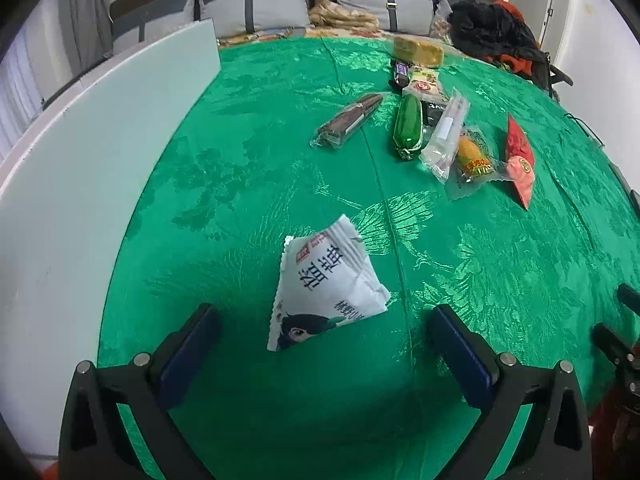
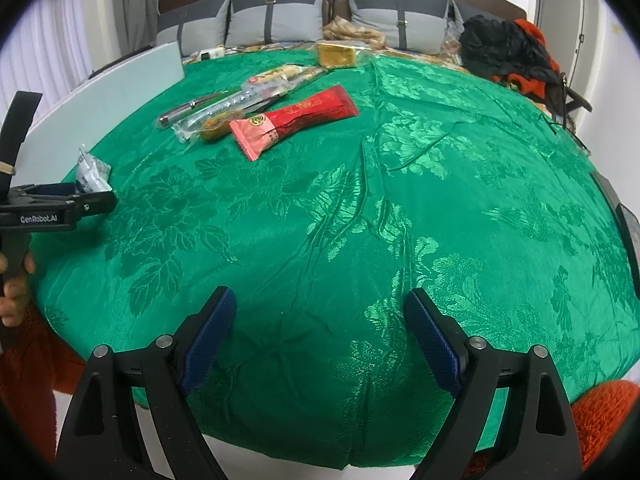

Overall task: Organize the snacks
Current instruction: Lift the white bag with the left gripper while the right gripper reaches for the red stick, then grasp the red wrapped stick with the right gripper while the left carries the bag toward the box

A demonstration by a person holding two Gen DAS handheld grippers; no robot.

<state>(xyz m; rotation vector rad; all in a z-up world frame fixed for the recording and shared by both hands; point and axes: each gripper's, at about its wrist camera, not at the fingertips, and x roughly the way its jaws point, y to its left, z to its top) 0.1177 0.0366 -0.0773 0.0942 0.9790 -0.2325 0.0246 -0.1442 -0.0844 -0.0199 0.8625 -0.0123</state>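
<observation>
Snacks sit in two places on the green cloth [image 2: 400,240]: one white packet [image 1: 328,284] lies alone near the left edge, and the rest form a loose cluster further back. In that cluster I make out a red packet [image 2: 294,120], a green one [image 1: 408,126], a brown bar [image 1: 348,120], a clear sleeve [image 1: 446,132], a yellow sweet [image 1: 474,156] and a yellow cake [image 1: 418,51], some overlapping. Judging by this, the sorting has hardly begun or is mid-way; nothing is lined up or grouped, and most packets are left to place.

The left gripper [image 1: 324,332] has its jaws apart with the white packet lying between them on the cloth, not clamped. The right gripper [image 2: 320,320] is also spread wide, holding nothing, over bare cloth well apart from the cluster.

The cloth is shiny floral damask, creased in places, so packets may slide. A white board [image 1: 100,168] stands along the left side. Behind are grey cushions [image 2: 272,16], a dark headboard, and a heap of black and orange clothes [image 2: 508,48]
</observation>
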